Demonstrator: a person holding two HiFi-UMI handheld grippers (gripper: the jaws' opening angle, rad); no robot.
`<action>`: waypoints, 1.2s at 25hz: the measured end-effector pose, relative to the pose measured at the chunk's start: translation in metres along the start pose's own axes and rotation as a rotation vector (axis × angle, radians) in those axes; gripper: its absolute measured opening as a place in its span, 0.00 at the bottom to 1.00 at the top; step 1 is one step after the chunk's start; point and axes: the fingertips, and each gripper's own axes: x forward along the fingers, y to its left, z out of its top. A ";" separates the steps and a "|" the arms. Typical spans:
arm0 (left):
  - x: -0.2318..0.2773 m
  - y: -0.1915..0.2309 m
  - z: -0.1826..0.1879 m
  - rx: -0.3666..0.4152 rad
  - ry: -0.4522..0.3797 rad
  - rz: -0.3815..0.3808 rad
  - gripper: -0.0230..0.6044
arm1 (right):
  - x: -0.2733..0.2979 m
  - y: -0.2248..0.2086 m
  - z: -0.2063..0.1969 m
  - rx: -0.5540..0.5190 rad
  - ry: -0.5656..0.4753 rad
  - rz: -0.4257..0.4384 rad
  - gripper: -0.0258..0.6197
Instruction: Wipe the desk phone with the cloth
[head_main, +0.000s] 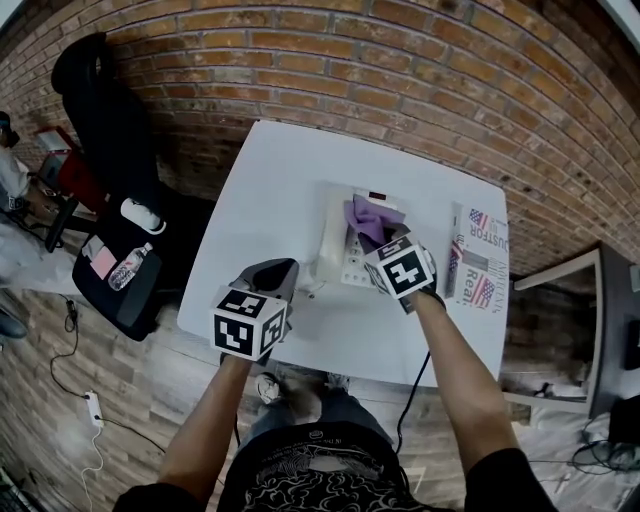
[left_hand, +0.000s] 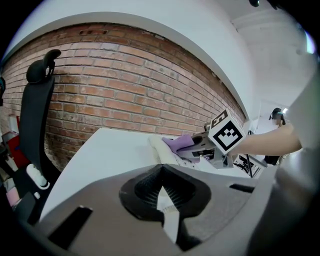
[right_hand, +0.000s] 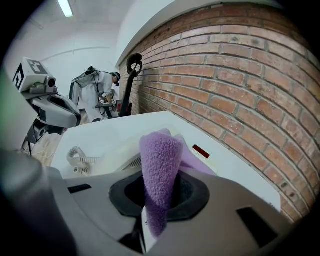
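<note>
Fluffy cloth (right_hand: 159, 165), rough brick wall (right_hand: 240, 75)

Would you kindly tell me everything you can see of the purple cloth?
The cloth is purple, fluffy like microfibre, and bunched into a folded wad. It is clamped between the jaws of the right gripper, with its free end sticking out forward. From the head view it lies over the upper part of the white desk phone, apparently touching it.

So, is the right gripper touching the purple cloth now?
Touching: in the right gripper view the right gripper has its jaws shut on the purple cloth.
</note>
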 end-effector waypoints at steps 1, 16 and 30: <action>-0.001 0.000 -0.001 0.002 0.000 -0.003 0.05 | -0.001 0.002 -0.002 0.003 0.002 -0.001 0.12; -0.023 -0.004 -0.008 0.040 -0.003 -0.070 0.05 | -0.019 0.045 -0.030 0.062 0.029 -0.016 0.12; -0.039 -0.011 -0.012 0.081 -0.004 -0.139 0.05 | -0.033 0.085 -0.058 0.105 0.069 -0.008 0.12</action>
